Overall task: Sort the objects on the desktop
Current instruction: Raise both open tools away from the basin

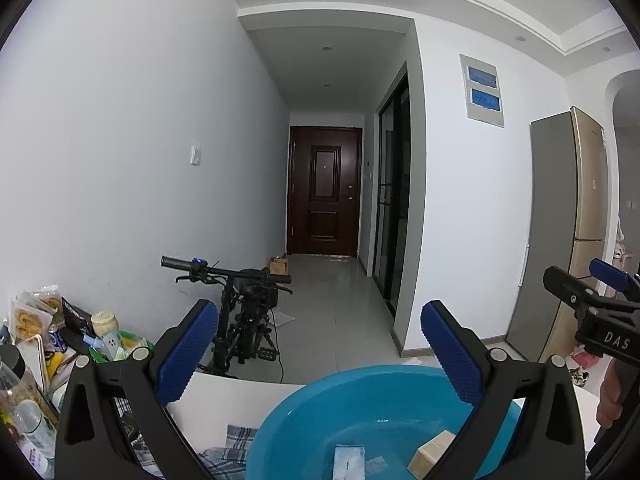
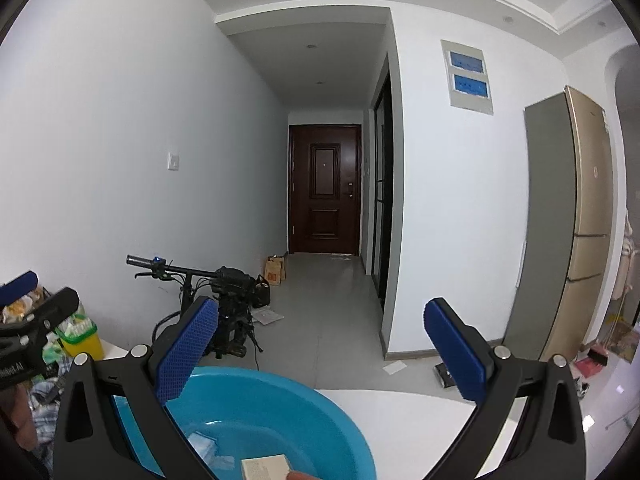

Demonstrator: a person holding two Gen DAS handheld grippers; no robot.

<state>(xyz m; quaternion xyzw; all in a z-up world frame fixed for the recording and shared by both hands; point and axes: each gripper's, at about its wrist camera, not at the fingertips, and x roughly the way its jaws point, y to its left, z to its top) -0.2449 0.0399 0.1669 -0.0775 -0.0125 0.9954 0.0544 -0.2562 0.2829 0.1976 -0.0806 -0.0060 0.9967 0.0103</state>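
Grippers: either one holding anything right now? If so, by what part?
Nothing held. Left gripper and right gripper are both open and empty, above the blue basin.

Left gripper [image 1: 320, 356]: black angular frame, two fingers [image 1: 188, 356] faced with blue dimpled pads, round silver bolt heads set at the finger bases. Right gripper [image 2: 322, 354]: identical black frame, blue textured pads, silver bolts; white lettering "DAS" is printed on its side. Bare skin of a hand [image 1: 608, 396] is seen beside the lettering.
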